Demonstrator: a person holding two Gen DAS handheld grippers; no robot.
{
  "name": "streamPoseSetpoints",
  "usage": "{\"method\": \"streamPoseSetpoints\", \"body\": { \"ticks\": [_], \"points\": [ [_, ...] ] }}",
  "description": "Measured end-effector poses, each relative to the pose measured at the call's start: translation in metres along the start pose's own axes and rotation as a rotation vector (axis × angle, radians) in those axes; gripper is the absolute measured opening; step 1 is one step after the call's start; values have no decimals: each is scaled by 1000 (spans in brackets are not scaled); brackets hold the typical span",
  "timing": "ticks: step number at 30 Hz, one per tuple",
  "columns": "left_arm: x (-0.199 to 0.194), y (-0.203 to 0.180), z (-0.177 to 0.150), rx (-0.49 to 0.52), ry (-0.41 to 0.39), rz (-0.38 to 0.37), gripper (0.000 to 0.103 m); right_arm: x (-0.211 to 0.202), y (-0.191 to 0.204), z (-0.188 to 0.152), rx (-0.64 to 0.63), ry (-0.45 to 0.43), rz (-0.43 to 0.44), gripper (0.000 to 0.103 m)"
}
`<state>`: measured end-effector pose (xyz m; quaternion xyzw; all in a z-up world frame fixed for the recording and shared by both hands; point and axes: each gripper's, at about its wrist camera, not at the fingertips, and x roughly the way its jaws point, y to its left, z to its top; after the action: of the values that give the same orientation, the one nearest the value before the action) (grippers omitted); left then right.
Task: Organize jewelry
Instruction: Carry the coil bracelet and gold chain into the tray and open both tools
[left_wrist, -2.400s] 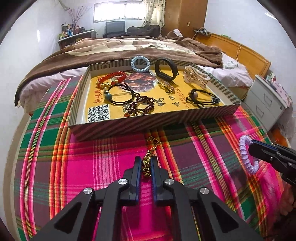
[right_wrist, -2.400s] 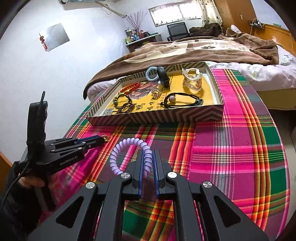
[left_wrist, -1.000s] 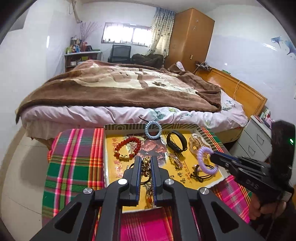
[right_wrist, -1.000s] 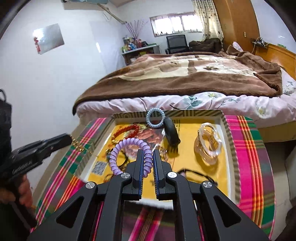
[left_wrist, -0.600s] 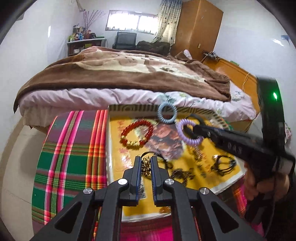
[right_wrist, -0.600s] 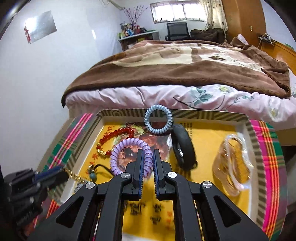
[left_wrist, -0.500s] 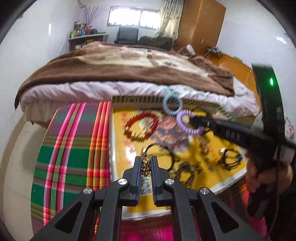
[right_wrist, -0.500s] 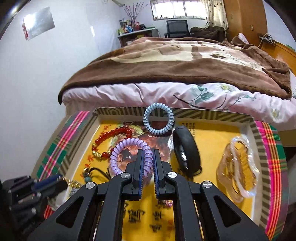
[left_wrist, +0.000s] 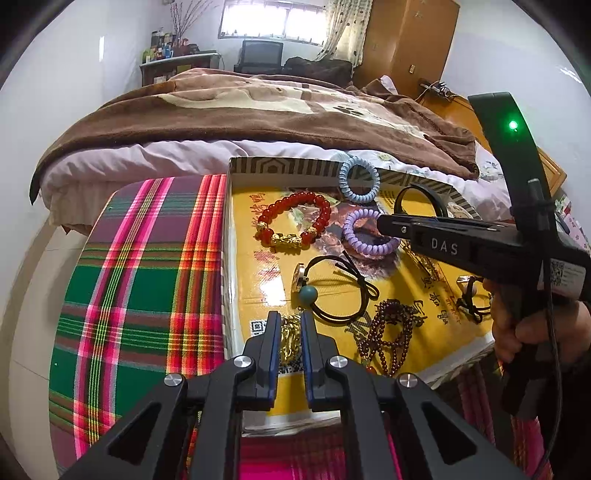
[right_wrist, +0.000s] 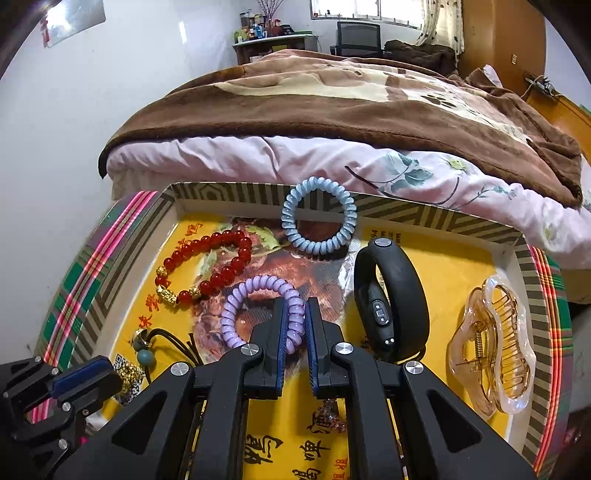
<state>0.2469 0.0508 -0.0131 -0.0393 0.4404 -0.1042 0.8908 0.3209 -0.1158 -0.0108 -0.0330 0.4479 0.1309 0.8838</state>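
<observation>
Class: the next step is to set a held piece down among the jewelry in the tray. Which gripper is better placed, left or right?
Probably right: the right gripper holds the purple coil over the tray's middle, whereas the left gripper holds the gold chain at the near edge.

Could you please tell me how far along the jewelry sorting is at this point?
Mostly done: the red bead bracelet, blue coil tie, black band and hair claw lie in the tray. In hand: the right tongs hold the purple coil tie and the left tongs the gold chain, both over the tray. Left: releasing both.
</observation>
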Motion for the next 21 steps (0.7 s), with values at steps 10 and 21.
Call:
{"method": "streamPoseSetpoints", "body": {
  "ticks": [10,21],
  "points": [
    [-4,-8,3,13,-7,-11,43,1,-2,1,17,20,9,15],
    [-26,-13,3,3,-45,23,69,-30,-8,-5,59,-42,49,35]
  ]
}}
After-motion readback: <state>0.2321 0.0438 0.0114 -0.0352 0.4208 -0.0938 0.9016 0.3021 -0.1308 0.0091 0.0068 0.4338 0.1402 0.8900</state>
